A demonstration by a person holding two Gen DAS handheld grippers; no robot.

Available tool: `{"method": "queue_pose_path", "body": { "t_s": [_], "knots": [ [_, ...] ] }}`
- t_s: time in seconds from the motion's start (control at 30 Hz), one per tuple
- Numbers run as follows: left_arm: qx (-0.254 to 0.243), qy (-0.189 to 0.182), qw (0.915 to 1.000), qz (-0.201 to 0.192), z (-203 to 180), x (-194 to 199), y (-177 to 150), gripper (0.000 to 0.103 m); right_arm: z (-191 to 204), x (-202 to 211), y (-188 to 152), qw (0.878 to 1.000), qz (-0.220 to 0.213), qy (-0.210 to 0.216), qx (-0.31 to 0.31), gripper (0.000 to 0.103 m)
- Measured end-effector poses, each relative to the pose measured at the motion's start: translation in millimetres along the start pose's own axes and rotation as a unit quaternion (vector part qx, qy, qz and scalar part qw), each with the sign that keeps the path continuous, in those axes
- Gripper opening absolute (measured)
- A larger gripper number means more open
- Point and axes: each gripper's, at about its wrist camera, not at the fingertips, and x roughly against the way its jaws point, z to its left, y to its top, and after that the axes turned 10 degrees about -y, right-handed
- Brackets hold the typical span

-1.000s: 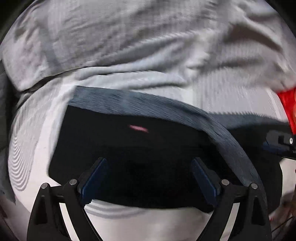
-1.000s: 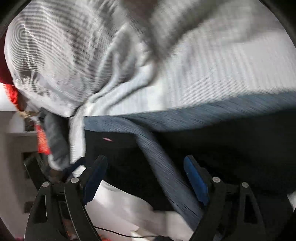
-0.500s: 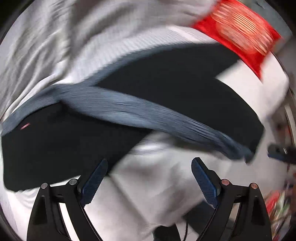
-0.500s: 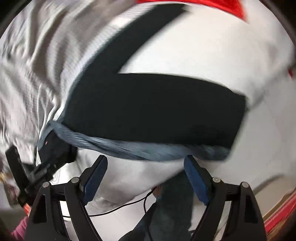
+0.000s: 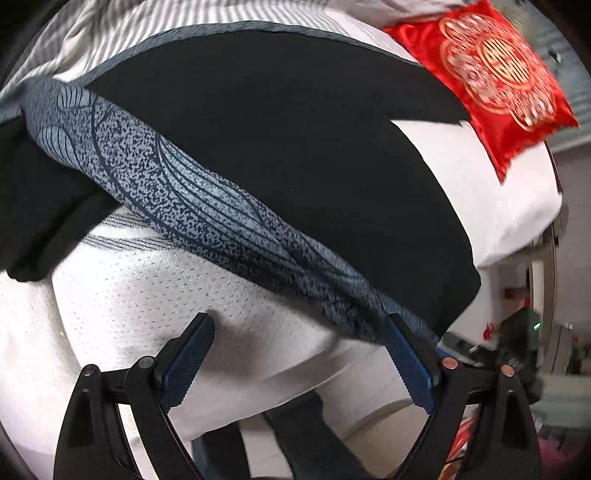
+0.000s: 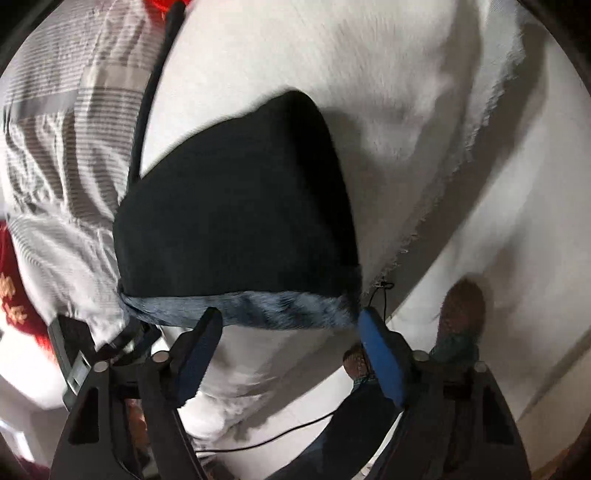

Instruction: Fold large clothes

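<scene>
From my left wrist view, my left claw stands wide open and holds nothing. Its two blue pads hang above the white bed cover, near the bed's edge. The black garment lies spread across the bed, beyond my pads. A blue-grey patterned band of the same garment runs slantwise over it, from the upper left to the lower right, and its low end comes just beside my right pad; I cannot tell if they touch. A red cushion with a gold design lies at the far right corner of the bed. Striped bedding is seen at the upper left. Below the bed edge I see a dark trouser leg.

From my right wrist view, my right claw is still rather open, though its jaws have just been closing. Nothing is gripped. The blue-grey hem of the black garment lies just in front of the pad tips, on the white cover, not between the pads. The picture is a little blurred. Striped bedding lies at the left. Below right, a person's brown slipper stands on the floor.
</scene>
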Motion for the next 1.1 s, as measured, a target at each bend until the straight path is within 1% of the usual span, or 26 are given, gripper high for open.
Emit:
{"method": "queue_pose_path", "body": {
  "t_s": [0.07,0.13,0.2,0.23,0.27,0.3,0.33,0.4,0.43,0.47,0.57,0.6,0.67,0.7,0.77,0.83,0.97,1.0,1.03,1.1],
  "knots": [
    [0.001,0.011,0.9999,-0.003,-2.9,-3.2,-0.5,0.093,-6.3,-12.4,4.7,1.000,0.010,0.020,0.007,0.072],
    [-0.007,0.026,0.9996,0.000,-4.2,-2.7,-2.6,0.093,-15.8,-24.8,9.7,0.998,0.020,0.053,0.013,0.072],
    [-0.017,0.041,0.9990,0.004,-7.4,-5.6,-2.5,0.093,-23.6,-31.8,11.2,0.996,0.036,0.083,0.015,0.068],
    [-0.022,0.050,0.9985,0.005,-9.8,-7.6,-1.6,0.093,-21.9,-36.8,12.6,0.994,0.049,0.101,0.015,0.054],
    [-0.025,0.059,0.9979,0.006,-12.3,-9.0,-1.1,0.093,-21.5,-37.2,12.7,0.991,0.058,0.117,0.009,0.026],
    [-0.027,0.066,0.9974,0.007,-15.3,-10.0,-0.3,0.093,-21.4,-37.4,11.9,0.987,0.070,0.143,-0.007,0.017],
    [-0.027,0.069,0.9972,0.006,-14.2,-9.8,1.6,0.093,-19.0,-33.2,10.3,0.986,0.073,0.146,-0.015,0.015],
    [-0.023,0.071,0.9972,0.003,-17.0,-9.6,4.6,0.093,-7.0,-19.3,7.7,0.987,0.069,0.144,0.004,0.012],
    [-0.018,0.067,0.9976,0.000,-19.2,-9.1,7.2,0.092,-2.4,-11.3,7.0,0.987,0.069,0.147,0.007,0.012],
    [-0.015,0.061,0.9980,-0.003,-22.7,-8.5,9.7,0.087,0.4,-3.3,6.5,0.986,0.068,0.154,0.008,0.012],
    [-0.015,0.056,0.9982,-0.014,-36.7,-4.4,18.1,0.087,13.6,26.0,11.2,0.983,0.054,0.173,0.013,0.011],
    [-0.013,0.054,0.9983,-0.017,-40.5,-2.1,20.5,0.087,21.9,39.1,16.8,0.981,0.047,0.186,0.014,0.010],
    [-0.002,0.045,0.9985,-0.031,-49.1,7.1,27.8,0.087,34.2,55.2,26.4,0.979,0.040,0.198,0.020,0.010],
    [0.003,0.042,0.9983,-0.041,-52.3,13.7,31.3,0.087,46.7,66.7,35.3,0.977,0.036,0.206,0.028,0.010],
    [0.008,0.037,0.9974,-0.062,-60.6,28.7,41.3,0.087,57.8,82.4,43.9,0.976,0.032,0.212,0.043,0.010],
    [0.012,0.031,0.9963,-0.079,-68.0,42.1,54.0,0.087,81.3,95.1,61.3,0.973,0.030,0.220,0.056,0.010],
    [0.001,0.027,0.9934,-0.112,-72.6,67.3,88.7,0.087,119.1,109.8,105.0,0.973,0.022,0.221,0.064,0.010],
    [-0.007,0.032,0.9924,-0.118,-74.7,70.4,101.1,0.087,125.2,111.4,111.5,0.974,0.019,0.219,0.064,0.010],
    [-0.014,0.035,0.9919,-0.121,-83.9,62.7,123.1,0.087,134.0,112.0,123.6,0.975,0.015,0.214,0.064,0.010],
    [-0.025,0.037,0.9907,-0.128,-84.4,64.4,148.7,0.087,145.2,110.2,144.5,0.976,0.012,0.209,0.062,0.010]
  ]
}}
